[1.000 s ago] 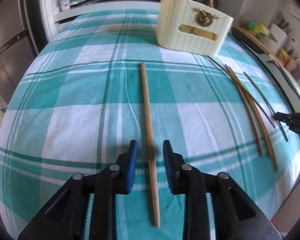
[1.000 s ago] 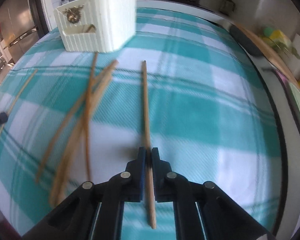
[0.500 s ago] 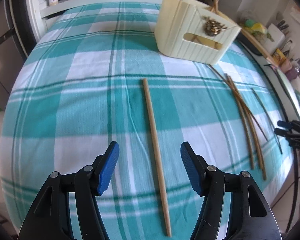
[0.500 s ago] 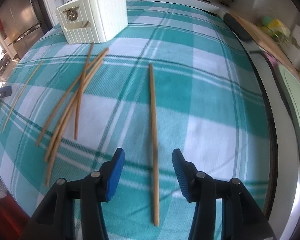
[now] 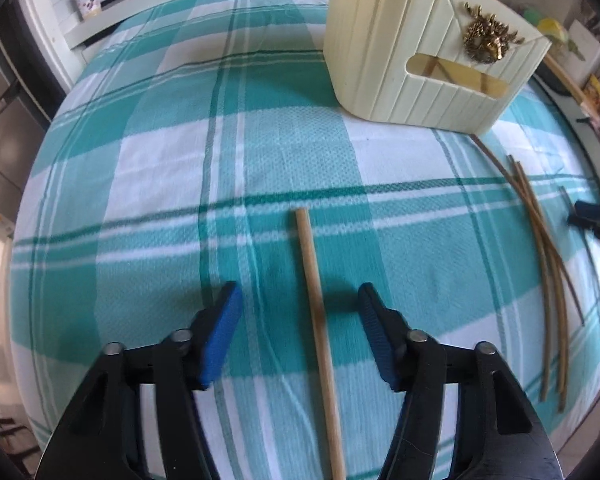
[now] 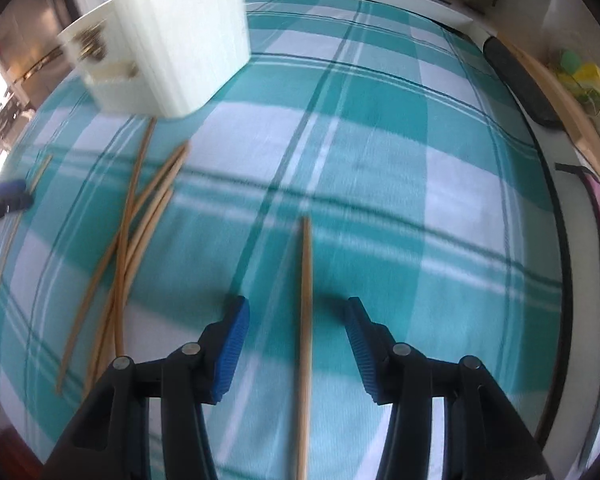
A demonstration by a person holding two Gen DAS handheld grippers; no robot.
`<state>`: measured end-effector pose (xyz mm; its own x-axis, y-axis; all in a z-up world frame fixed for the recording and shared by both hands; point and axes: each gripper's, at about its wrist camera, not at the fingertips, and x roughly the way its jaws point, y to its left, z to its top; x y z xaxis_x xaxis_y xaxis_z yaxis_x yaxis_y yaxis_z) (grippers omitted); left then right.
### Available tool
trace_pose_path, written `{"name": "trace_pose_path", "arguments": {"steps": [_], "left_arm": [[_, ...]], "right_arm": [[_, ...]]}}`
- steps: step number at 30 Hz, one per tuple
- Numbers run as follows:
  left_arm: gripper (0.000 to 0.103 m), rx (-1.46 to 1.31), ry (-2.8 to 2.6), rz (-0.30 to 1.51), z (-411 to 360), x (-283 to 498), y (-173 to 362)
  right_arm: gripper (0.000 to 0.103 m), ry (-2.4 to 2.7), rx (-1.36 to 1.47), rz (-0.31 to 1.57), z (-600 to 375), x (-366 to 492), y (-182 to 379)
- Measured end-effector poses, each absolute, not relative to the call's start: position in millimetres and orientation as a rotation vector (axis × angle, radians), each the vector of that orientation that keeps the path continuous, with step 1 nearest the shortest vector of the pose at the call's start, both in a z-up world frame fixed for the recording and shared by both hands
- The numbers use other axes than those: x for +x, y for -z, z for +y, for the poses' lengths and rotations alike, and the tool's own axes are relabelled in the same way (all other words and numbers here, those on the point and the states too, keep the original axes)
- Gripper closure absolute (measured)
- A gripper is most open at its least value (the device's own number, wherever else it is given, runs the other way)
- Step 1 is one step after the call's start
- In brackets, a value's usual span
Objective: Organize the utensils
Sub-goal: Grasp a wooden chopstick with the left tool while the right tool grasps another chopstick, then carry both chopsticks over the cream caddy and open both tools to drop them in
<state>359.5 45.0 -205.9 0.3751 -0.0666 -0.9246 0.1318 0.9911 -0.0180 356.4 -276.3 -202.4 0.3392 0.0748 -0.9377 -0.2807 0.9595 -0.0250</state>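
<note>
Checked woven tablecloth [image 5: 172, 168] bears slim wooden chopstick [image 5: 316, 300].

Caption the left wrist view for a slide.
Left tool open astride a wooden chopstick on the teal plaid tablecloth, cream utensil holder beyond, loose chopsticks to the right.

Left gripper [image 5: 300, 312]: jaws, nearly closed around its chopstick [image 5: 318, 320] a second ago, now spread wide.
Right gripper [image 6: 296, 320]: released its chopstick [image 6: 305, 320], jaws now wide apart.
Holder [image 5: 428, 40]: now nearer both cameras.
</note>
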Motion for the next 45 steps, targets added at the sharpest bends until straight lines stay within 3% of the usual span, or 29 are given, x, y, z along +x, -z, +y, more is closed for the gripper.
{"name": "trace_pose_path", "arguments": {"steps": [2,3,7,22,32,45], "left_arm": [[0.095,0.075,0.145,1.167,39,359,204],[0.097,0.073,0.149,1.171,38,358,204],[0.098,0.059,0.154,1.115,37,348,192],[0.098,-0.106,0.292,0.709,73,257,46],[0.098,-0.138,0.319,0.654,75,238,21],[0.098,-0.140,0.301,0.556,82,257,-29]], "right_arm": [[0.097,-0.214,-0.180,1.196,-274,367,202],[0.097,-0.204,-0.168,1.193,-273,370,202],[0.097,-0.193,-0.148,1.135,-270,366,190],[0.097,-0.306,-0.055,0.711,-293,258,25],[0.097,-0.329,-0.048,0.600,-282,235,-5],[0.097,-0.329,-0.094,0.596,-269,258,-25]]}}
